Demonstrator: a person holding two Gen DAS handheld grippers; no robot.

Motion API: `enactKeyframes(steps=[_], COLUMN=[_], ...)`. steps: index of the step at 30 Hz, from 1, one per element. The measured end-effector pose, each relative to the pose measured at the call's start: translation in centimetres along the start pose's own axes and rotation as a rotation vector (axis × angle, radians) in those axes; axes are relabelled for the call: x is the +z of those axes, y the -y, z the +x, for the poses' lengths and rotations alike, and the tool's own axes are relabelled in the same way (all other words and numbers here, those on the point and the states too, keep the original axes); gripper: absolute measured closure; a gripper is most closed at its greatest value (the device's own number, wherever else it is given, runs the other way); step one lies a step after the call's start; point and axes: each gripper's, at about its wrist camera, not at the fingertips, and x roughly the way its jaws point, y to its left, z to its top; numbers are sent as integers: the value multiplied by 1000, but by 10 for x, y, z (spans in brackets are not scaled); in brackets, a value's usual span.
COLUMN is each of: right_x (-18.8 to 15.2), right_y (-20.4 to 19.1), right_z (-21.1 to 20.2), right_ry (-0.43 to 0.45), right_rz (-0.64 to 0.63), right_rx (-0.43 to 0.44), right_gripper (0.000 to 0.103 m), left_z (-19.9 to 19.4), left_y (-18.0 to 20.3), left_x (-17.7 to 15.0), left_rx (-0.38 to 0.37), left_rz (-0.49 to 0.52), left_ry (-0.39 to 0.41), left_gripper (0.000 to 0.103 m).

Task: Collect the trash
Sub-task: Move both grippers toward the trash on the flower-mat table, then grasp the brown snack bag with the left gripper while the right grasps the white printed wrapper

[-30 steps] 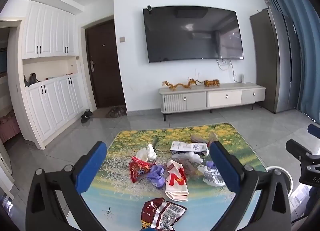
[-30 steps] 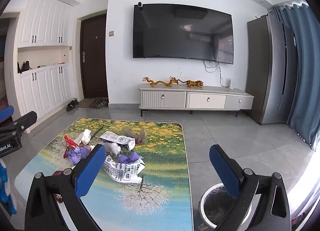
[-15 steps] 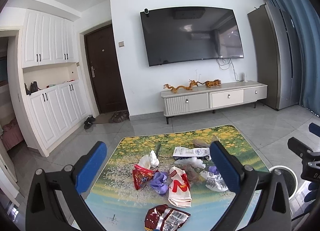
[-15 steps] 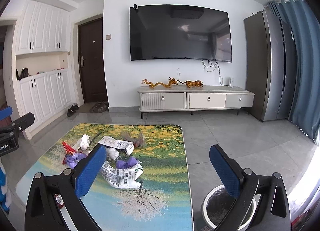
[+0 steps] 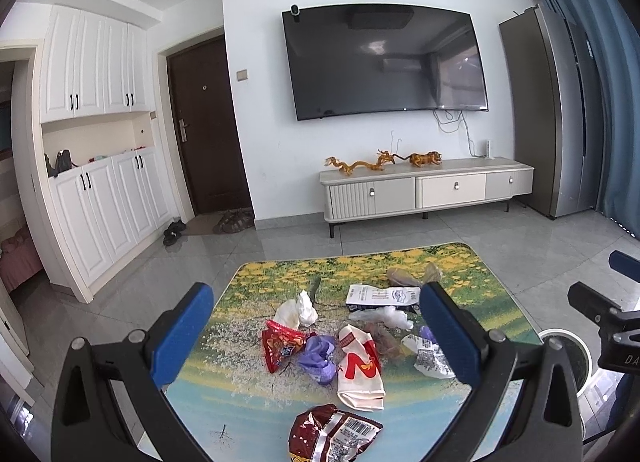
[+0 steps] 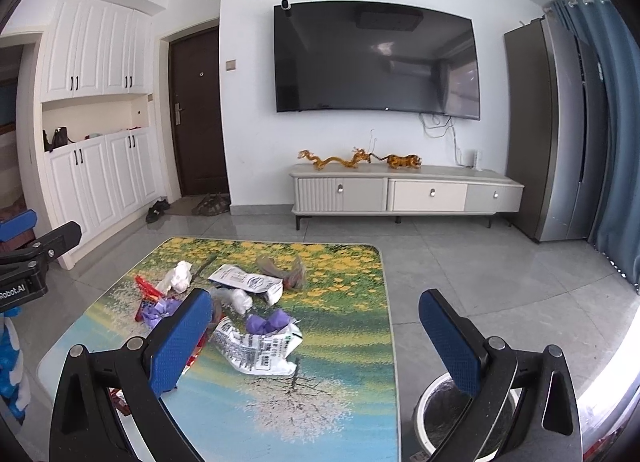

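**Both grippers empty above the litter, first pick not yet made**

I hold the left gripper (image 5: 316, 336) with its blue-padded fingers spread wide, nothing between them. Directly ahead of it and below lies the dark red foil snack bag with a barcode (image 5: 332, 438), closest to its tips. Just beyond sit the white-and-red paper fry carton (image 5: 360, 366), the crumpled purple wrapper (image 5: 319, 354) and the red snack packet (image 5: 280, 344), bunched together on the low table with a printed flower-meadow top (image 5: 472, 274).

My right gripper (image 6: 316, 338) is likewise spread and empty. Ahead of its left finger lies the white plastic bag with black print (image 6: 256, 352); under its right finger, off the table's edge, stands the round white-rimmed waste bin with a dark liner (image 6: 440, 418).

I judge this the approach stage: all the rubbish is on the table, none visibly binned. Next I should lower one gripper onto the nearest piece, probably the printed bag beside the bin, close firmly on a crumpled fold, and carry it over the rim.
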Motion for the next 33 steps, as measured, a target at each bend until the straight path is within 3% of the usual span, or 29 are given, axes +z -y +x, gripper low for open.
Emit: enactKeyframes(steps=[18,25,30,33], right_x=[-6,-10,-14,-19], right_y=[-22,-36,-55,-68], right_z=[38,60,84,104], right_ry=[-92,-157,-230,-279], right_rz=[-41,-86,-148,-192], right_rx=[61,124,196,247], right_gripper=[0,0,4,13], left_z=[38,52,58,60], left_y=[-15,-36,-64,-78], left_x=[-23,-37,-63,-84], left_rx=[-44,-71,-152,-239], left_rz=[-35,-60,-64,-76], left_ry=[-112,-163,-239,-306], left_gripper=[0,0,0,0])
